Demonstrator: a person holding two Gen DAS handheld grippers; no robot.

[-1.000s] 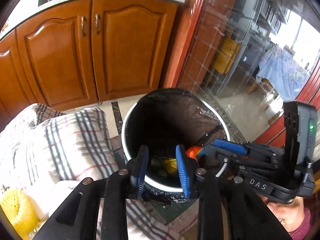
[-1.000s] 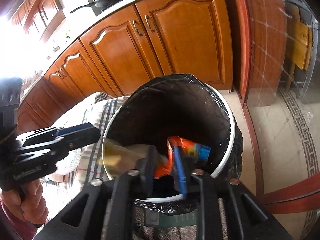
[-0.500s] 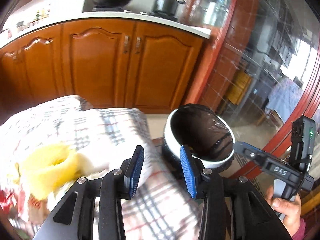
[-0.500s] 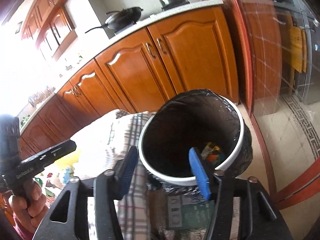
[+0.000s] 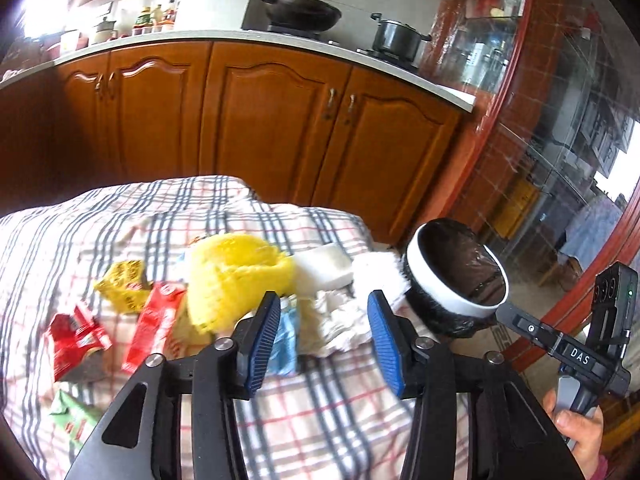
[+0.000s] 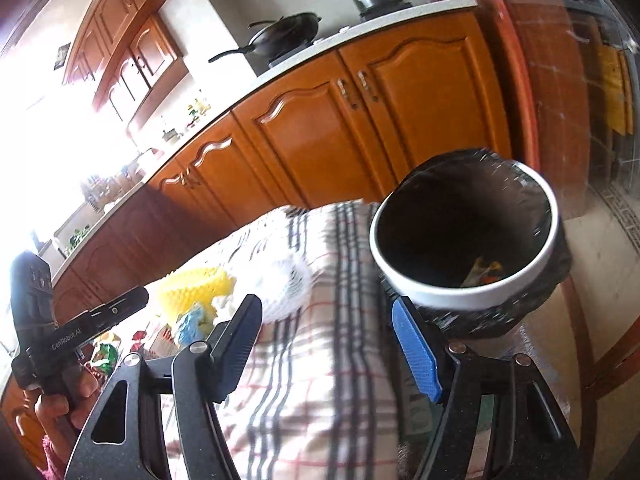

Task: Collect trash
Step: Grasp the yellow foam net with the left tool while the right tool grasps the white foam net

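Brown kitchen cupboards (image 5: 276,120) run along the back, with a black wok (image 5: 300,10) and a pot (image 5: 396,38) on the stove top. Below them is a table with a checked cloth (image 5: 320,408).

Going from left to right on the cloth, lots of trash is left to pick up: a green wrapper (image 5: 74,412), red wrappers (image 5: 74,336), a yellow wrapper (image 5: 122,286), a yellow foam net (image 5: 236,276), a blue scrap (image 5: 286,332), a white block (image 5: 324,266) and white paper (image 5: 344,320). Just past the table edge stands the trash bin (image 5: 456,302) with a black bag inside. Some bright scraps (image 6: 486,272) already lie at the bottom. So I think the job has started but is far from done.

The left gripper (image 5: 324,332) hangs over the pile. Its jaws have just been opening, and nothing is between them. The right gripper (image 6: 336,344) is next to the bin. Its jaws have just been opening too, and it holds nothing.
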